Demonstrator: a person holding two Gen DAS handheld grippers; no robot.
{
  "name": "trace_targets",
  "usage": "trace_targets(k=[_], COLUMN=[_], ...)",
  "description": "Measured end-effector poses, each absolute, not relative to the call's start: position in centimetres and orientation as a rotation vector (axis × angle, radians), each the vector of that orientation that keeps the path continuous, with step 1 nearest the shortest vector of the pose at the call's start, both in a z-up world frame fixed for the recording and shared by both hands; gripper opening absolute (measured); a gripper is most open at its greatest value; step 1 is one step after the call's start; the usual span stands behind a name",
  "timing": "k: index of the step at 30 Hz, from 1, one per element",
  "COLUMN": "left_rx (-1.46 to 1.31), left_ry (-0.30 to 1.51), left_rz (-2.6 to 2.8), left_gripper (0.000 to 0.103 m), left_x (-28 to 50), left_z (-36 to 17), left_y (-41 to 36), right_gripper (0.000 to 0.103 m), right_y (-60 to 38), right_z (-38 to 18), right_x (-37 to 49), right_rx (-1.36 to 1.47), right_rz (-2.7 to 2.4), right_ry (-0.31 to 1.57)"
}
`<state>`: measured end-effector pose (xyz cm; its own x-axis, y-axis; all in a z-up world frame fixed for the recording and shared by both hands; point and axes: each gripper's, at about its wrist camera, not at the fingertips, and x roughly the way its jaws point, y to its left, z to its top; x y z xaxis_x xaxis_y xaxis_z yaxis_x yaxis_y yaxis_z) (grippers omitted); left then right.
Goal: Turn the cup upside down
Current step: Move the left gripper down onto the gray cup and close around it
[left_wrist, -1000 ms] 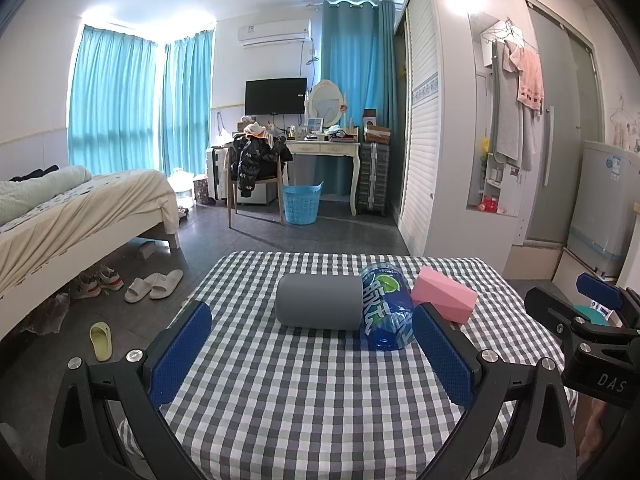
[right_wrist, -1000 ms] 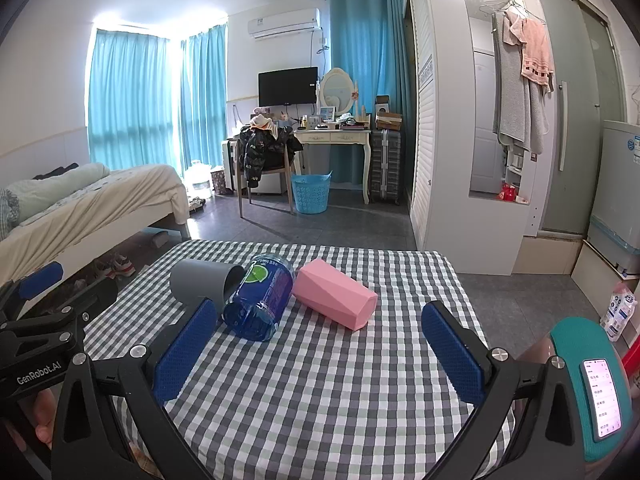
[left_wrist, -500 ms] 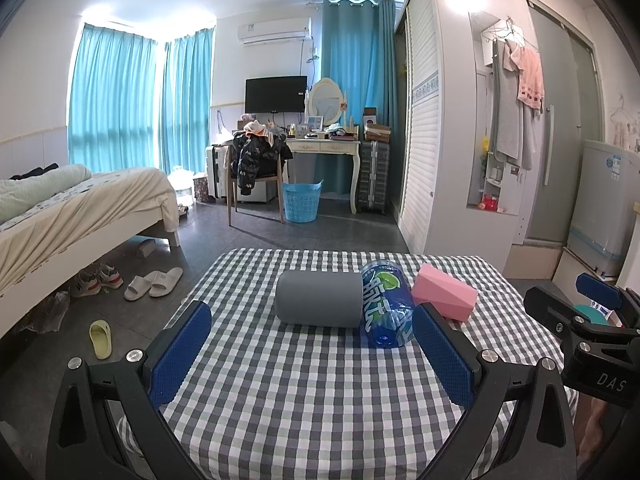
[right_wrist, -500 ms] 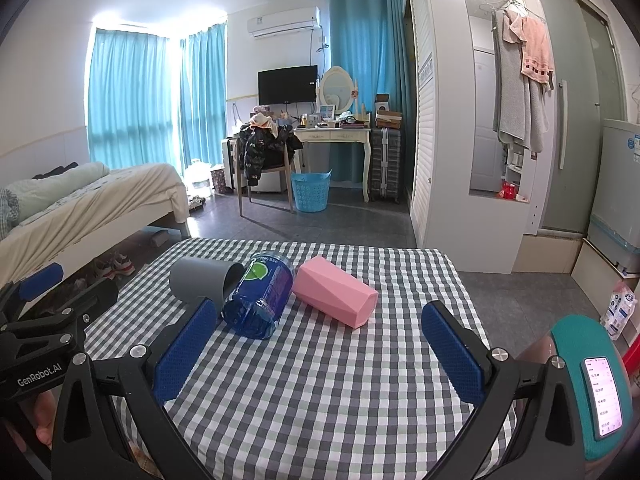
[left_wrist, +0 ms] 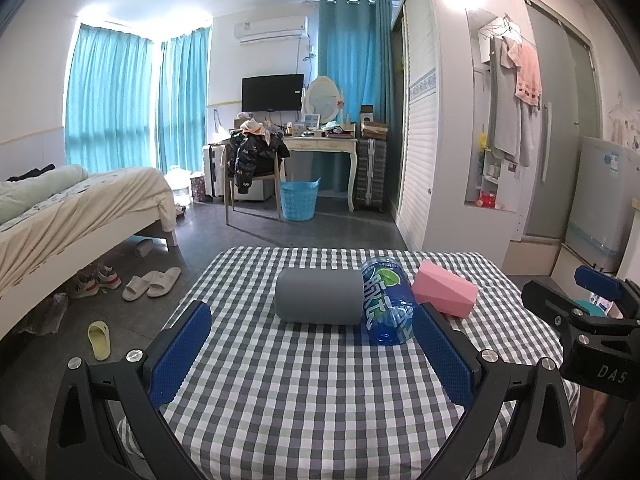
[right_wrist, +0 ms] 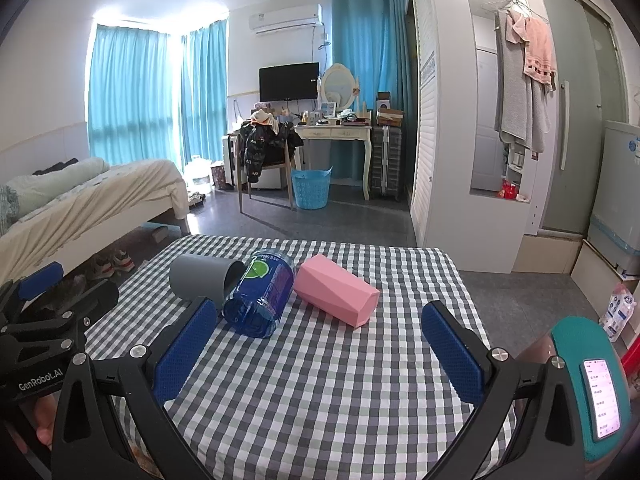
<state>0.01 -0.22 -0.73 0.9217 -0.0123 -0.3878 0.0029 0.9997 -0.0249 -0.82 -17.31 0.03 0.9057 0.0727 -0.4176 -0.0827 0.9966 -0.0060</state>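
Three cups lie on their sides in a row on the checked table (left_wrist: 304, 392): a grey cup (left_wrist: 318, 297), a blue printed cup (left_wrist: 386, 306) and a pink faceted cup (left_wrist: 445, 294). In the right wrist view they are the grey cup (right_wrist: 200, 280), the blue cup (right_wrist: 260, 296) and the pink cup (right_wrist: 338, 294). My left gripper (left_wrist: 312, 352) is open and empty, short of the grey and blue cups. My right gripper (right_wrist: 320, 352) is open and empty, short of the blue and pink cups.
The table (right_wrist: 320, 400) ends just beyond the cups. A bed (left_wrist: 72, 208) stands to the left, slippers (left_wrist: 152, 278) lie on the floor, and a wardrobe (left_wrist: 440, 140) is to the right. A phone in a teal holder (right_wrist: 600, 396) is at the right.
The left wrist view has crept slightly closer to the cups. Both grippers stay open and the cups have not moved.
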Motion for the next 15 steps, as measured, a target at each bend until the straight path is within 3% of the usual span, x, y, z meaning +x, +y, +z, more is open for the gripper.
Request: trace_targets(k=[15], left_rx=[0.183], left_ry=[0.461], left_rz=[-0.242], left_gripper=[0.103], left_x=[7.9], left_z=[-2.7], left_y=[5.4], right_gripper=[0.103], right_y=[-14.7], right_z=[0.1], right_x=[2.8], right_rx=[-0.082], right_rz=[0.08], right_ry=[0.502])
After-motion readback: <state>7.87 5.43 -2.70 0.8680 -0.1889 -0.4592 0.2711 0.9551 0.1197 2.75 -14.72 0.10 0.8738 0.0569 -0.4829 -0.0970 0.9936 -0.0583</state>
